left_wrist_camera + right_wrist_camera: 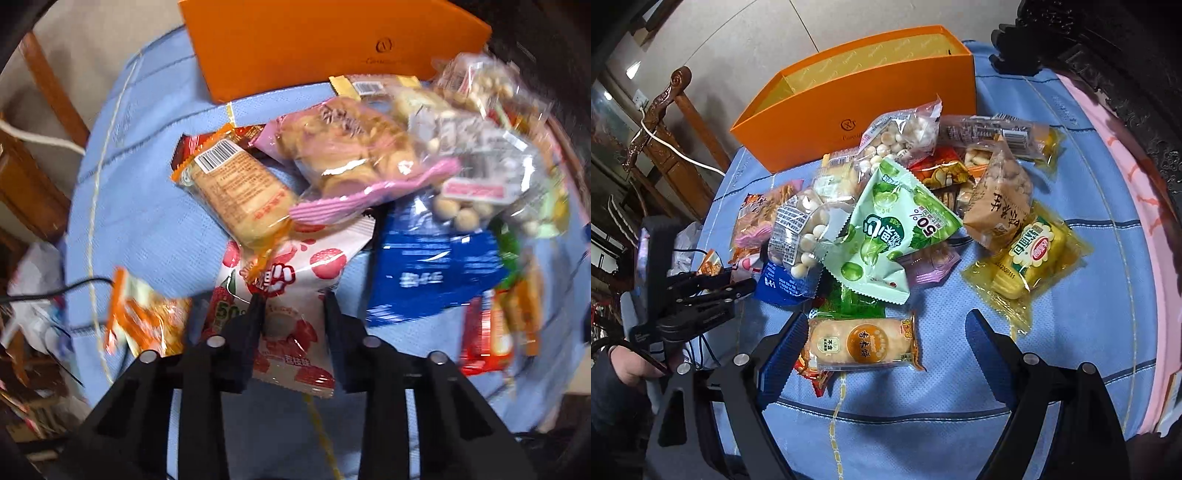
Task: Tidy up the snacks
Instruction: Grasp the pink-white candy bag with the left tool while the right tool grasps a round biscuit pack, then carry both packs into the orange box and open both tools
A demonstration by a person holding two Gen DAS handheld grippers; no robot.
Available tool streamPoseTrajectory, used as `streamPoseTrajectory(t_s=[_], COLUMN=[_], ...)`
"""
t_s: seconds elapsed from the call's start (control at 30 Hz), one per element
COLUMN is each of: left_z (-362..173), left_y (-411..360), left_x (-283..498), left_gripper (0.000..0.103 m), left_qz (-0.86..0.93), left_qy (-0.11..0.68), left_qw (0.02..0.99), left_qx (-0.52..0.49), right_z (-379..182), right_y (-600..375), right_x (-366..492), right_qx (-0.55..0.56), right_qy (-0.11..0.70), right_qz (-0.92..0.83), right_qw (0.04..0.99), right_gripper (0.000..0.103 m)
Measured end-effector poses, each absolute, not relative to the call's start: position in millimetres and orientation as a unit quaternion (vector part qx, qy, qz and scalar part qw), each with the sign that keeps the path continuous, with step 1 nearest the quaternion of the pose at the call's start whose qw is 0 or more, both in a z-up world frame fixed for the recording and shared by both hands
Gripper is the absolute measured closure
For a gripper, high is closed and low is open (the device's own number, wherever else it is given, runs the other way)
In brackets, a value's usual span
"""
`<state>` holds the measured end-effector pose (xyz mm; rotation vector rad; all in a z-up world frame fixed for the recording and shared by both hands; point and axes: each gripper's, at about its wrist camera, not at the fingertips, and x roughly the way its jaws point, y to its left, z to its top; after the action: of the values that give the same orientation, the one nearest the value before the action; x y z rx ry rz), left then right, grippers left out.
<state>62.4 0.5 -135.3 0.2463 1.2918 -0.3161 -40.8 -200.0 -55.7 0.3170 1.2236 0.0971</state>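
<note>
A pile of snack packets lies on a blue cloth (923, 424) in front of an open orange box (849, 96), also in the left wrist view (314, 44). My left gripper (293, 297) is open, its fingers on either side of a white packet with red lychees (291, 295). It also shows in the right wrist view (738, 284). My right gripper (886, 325) is open wide and empty, with an orange rice-cracker packet (860, 343) between its fingers. A green packet (886, 229) tops the pile.
A yellow packet (1030, 258), a brown packet (1001, 206) and a blue packet (424, 266) lie in the pile. A small orange packet (144, 317) lies at the cloth's left edge. A wooden chair (665, 122) stands left, dark carved furniture (1126, 74) right.
</note>
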Motion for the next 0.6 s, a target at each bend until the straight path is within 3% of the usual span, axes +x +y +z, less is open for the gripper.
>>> streamPoseTrajectory(t_s=[0.3,0.6], left_z=[-94.4,-105.5], left_y=[20.2,17.1], left_x=[40.8,14.6], left_gripper=[0.074,0.074], left_qz=[-0.192,-0.195], left_qy=[0.592,0.604], left_qw=[0.782,0.772], left_qx=[0.025,0.018], right_z=[-80.7,-105.4], right_y=[-169.1,-134.0], right_x=[-44.9,-36.3], right_qx=[0.096,0.022], right_qy=[0.608,0.622], right_qz=[0.098,0.119], right_qw=[0.782,0.774], right_gripper=[0.016,0.014])
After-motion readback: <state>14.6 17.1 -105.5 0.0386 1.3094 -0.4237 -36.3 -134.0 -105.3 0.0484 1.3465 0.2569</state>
